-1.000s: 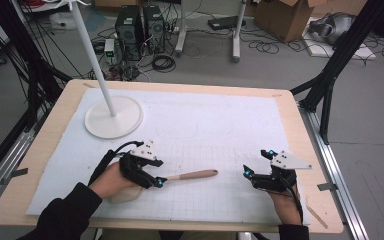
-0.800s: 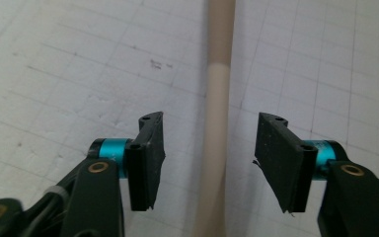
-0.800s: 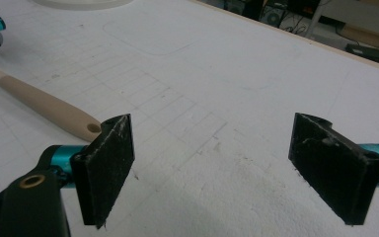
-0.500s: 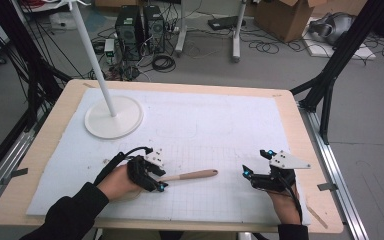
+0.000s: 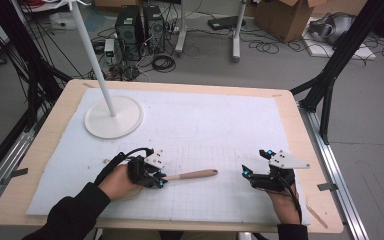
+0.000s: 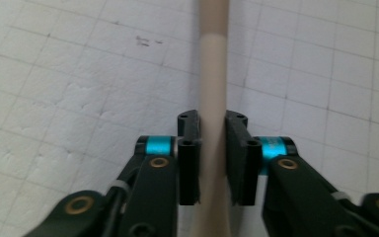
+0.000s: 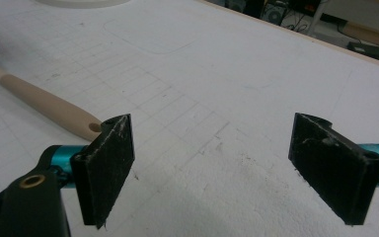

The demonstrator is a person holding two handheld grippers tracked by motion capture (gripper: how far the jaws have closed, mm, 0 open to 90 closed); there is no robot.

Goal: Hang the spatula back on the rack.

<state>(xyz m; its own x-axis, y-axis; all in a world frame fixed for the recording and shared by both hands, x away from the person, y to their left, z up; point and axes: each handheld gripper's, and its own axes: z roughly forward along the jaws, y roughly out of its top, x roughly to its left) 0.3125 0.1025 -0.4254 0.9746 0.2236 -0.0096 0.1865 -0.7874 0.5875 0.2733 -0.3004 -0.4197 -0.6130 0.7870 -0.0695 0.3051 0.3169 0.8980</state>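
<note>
A wooden-handled utensil lies on the white gridded mat [image 5: 220, 125]; its pale handle [image 5: 192, 175] points right, and its head is hidden under the left hand. My left gripper [image 5: 160, 178] is shut on the handle [image 6: 212, 98], both black jaws pressed against its sides in the left gripper view. My right gripper [image 5: 245, 173] rests on the mat to the right of the handle's end, open, with nothing between its jaws. In the right gripper view, the handle's end with a hole [image 7: 69, 116] lies just beyond the right gripper [image 7: 222, 170].
A white lamp stand with a round base [image 5: 113, 116] and a slanted pole [image 5: 92, 55] occupies the mat's back left. The wooden table edge [image 5: 325, 200] frames the mat. Cables, computer towers and boxes lie on the floor beyond.
The left hand and gripper slid right along the utensil and closed on its handle. The right gripper stayed where it was.
</note>
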